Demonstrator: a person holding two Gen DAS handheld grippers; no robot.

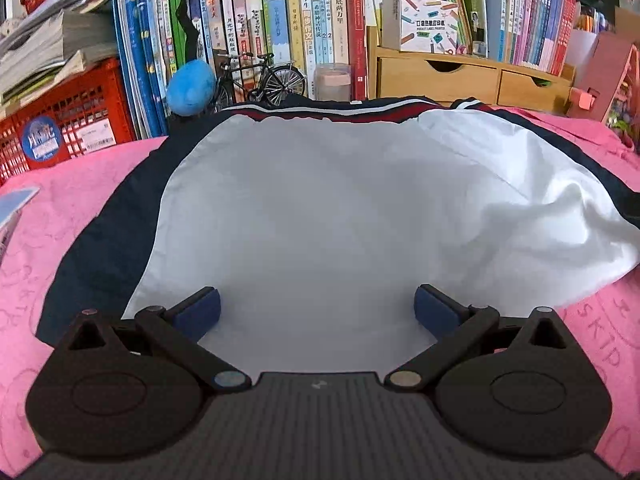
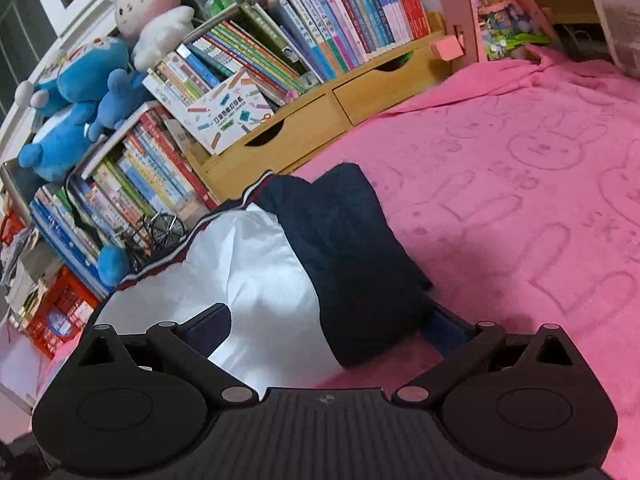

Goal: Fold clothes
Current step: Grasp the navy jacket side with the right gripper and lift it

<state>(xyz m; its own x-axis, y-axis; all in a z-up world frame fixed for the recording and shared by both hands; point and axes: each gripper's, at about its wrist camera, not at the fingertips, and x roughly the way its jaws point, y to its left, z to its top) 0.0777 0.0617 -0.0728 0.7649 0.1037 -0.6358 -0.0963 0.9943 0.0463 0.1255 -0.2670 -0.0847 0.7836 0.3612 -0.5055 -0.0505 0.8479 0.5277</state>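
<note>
The left tool (image 1: 318, 310) is gaping wide over the jacket's white lining (image 1: 320, 208); the right tool (image 2: 332, 330) is gaping wide, straddling the navy-and-white jacket (image 2: 348, 264) on the pink blanket (image 2: 520, 200).

Bare pink blanket (image 2: 520, 200) right of the jacket (image 2: 352, 248); bookshelf (image 2: 248, 80) probably blocks behind.

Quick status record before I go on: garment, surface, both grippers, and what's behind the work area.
garment: navy and white jacket, white lining up, red and white striped trim at the far edge
surface: pink blanket with a rabbit pattern
left gripper: open, fingers over the white lining, nothing held
right gripper: open, jaws either side of the jacket's near right corner
background: bookshelves, wooden drawer unit, model bicycle, blue plush toys
</note>
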